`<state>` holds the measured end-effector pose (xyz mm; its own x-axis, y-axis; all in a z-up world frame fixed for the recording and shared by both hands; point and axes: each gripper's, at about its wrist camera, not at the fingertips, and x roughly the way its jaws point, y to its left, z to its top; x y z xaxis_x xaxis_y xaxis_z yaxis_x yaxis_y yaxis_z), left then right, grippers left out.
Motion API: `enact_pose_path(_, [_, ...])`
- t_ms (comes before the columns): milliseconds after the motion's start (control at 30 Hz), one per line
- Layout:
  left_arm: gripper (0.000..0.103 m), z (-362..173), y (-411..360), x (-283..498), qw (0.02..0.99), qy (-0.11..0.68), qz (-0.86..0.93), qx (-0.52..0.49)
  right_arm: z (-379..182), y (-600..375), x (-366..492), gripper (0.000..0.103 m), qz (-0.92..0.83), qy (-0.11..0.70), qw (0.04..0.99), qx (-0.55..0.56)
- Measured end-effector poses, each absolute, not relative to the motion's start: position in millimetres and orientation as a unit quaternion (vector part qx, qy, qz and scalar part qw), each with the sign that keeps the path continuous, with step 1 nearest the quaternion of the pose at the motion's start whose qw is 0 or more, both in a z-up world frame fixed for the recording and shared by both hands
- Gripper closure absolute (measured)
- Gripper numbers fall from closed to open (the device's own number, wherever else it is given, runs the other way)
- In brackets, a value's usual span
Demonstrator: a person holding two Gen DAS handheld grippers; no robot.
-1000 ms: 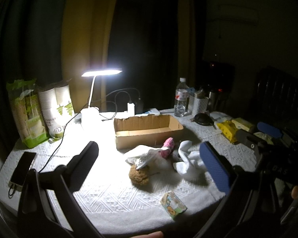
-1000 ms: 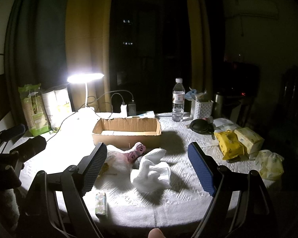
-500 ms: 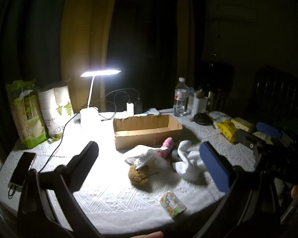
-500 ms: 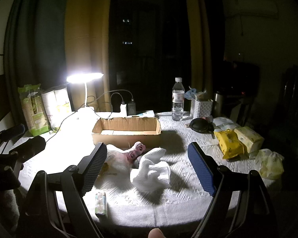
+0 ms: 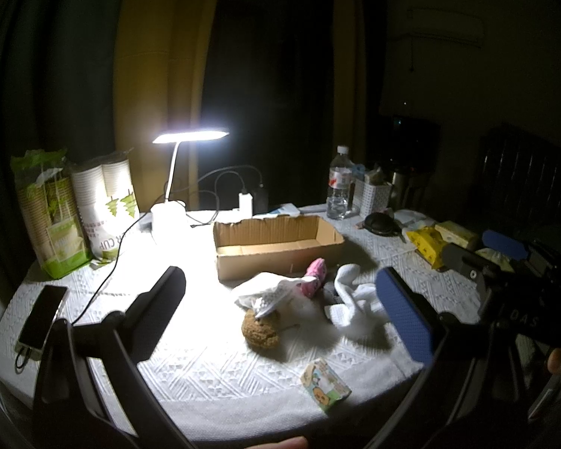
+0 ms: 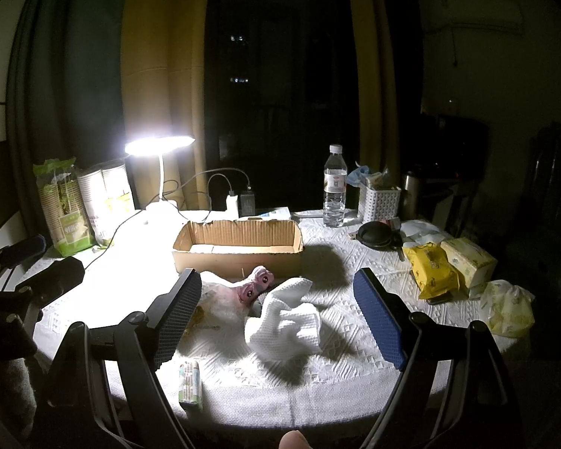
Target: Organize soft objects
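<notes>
Step in hand: you had not picked anything up yet; this looked like the very start, both grippers held back over the near edge of the worktop (image 6: 355,340).
Left gripper (image 5: 280,314): you held it spread wide, nothing between its fingers.
Right gripper (image 6: 276,314): spread wide too, empty, lined up on the white cloth (image 6: 286,321).
Soft things: they lay in a loose heap just in front of the cardboard box (image 6: 239,245), none inside it.
Next move, by my reckoning: you needed to drop onto the white cloth, pinch a thick fold, lift it clear of the pink toy (image 6: 252,290), and carry it over the box wall.
Count: one box, one white cloth, one mesh cloth (image 5: 265,292), one pink toy, one brown sponge (image 5: 261,331), one small carton (image 5: 325,381).
</notes>
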<state>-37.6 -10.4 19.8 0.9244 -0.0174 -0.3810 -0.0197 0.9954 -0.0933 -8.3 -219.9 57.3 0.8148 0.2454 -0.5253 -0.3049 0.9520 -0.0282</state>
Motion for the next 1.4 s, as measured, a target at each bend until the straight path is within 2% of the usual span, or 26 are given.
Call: enact_pose_path(1400, [0.001, 17.2, -13.5, -40.0, 0.979, 0.198, -0.001, -0.052, 54.4, -216.7, -11.7, 0.017, 0.147, 0.273, 0.949, -0.056])
